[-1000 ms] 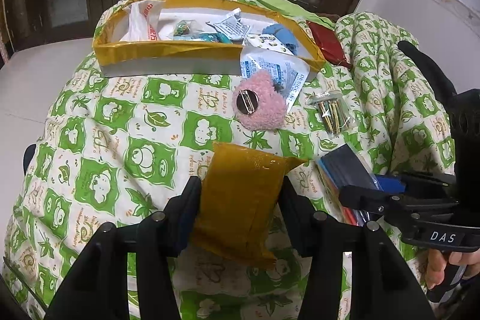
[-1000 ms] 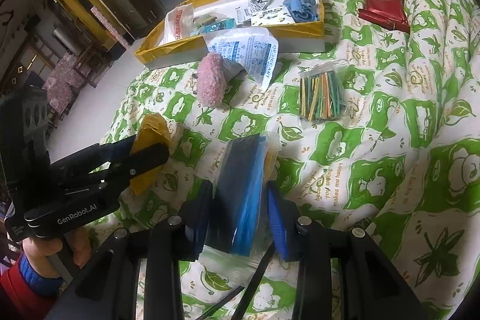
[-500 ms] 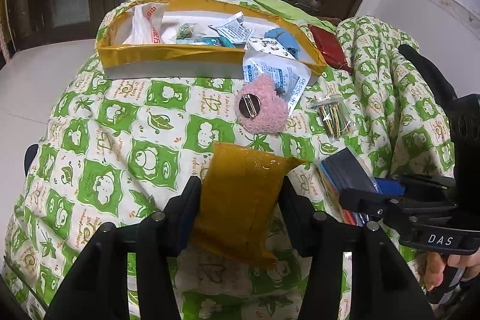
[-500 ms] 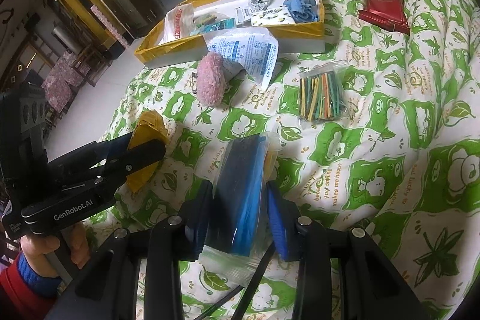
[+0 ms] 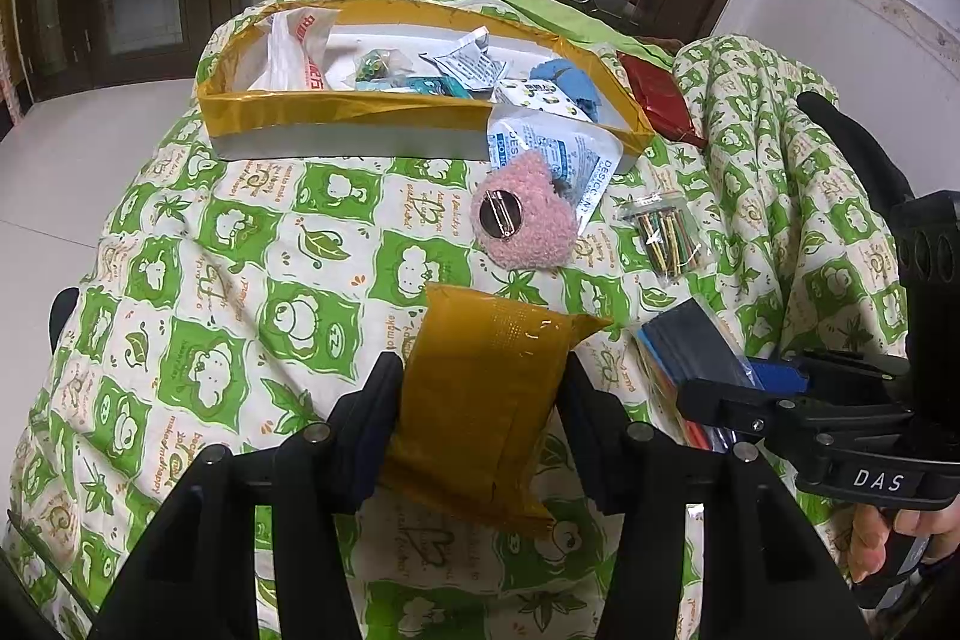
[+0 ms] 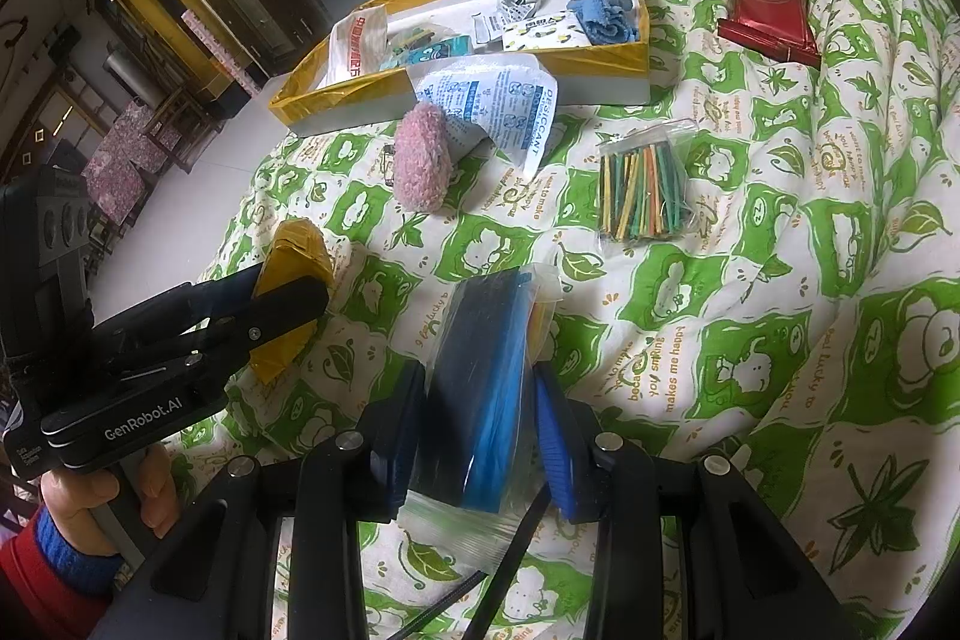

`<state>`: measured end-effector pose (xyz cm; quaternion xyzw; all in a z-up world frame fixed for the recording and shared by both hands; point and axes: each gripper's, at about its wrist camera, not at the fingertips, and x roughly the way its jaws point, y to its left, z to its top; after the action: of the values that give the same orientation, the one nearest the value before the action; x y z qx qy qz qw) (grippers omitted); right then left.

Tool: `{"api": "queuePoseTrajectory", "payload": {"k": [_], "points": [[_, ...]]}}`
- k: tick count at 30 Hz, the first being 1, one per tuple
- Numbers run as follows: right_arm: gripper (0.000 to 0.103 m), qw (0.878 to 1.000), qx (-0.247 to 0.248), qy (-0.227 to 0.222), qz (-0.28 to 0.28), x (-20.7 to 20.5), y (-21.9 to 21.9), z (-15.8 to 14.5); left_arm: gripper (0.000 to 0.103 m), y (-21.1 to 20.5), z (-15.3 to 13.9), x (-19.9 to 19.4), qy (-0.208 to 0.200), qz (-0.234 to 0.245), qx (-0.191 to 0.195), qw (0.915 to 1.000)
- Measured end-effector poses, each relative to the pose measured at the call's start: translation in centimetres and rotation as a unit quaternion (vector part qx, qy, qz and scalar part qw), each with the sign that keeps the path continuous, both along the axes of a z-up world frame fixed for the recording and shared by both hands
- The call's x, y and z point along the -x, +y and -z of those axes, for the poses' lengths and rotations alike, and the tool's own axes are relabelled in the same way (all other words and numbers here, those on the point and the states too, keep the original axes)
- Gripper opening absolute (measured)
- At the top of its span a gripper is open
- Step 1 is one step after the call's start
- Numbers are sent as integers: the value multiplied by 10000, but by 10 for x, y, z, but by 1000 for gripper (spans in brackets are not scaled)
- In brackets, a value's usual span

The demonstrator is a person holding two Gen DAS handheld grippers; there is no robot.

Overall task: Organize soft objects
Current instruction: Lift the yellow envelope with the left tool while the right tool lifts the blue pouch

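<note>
Mustard-yellow tape wraps the soft packet clenched in the left claw, held low over the green-patterned quilt, on the near side of the yellow-rimmed tray. Beside it, right of the packet, the right claw grasps a clear bag of blue strips, angled toward the tray. The pink fuzzy brooch lies just before the tray.

You have a yellow-brown taped packet pinched upright between your left fingers, and a clear bag of blue and dark strips clamped between your right fingers. Ahead of you on the quilt lie a pink fuzzy brooch, pin side up, touching a white desiccant sachet draped over the yellow-rimmed tray.
</note>
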<state>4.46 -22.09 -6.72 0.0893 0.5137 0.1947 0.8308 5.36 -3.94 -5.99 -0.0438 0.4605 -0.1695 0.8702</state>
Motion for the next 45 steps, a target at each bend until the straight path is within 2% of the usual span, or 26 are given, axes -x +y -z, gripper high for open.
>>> {"api": "queuePoseTrajectory", "payload": {"k": [45], "points": [[39,9999,-56,-80,52,0,-3,-6,51,2,-4,-1,-88,-53,17,9999]]}}
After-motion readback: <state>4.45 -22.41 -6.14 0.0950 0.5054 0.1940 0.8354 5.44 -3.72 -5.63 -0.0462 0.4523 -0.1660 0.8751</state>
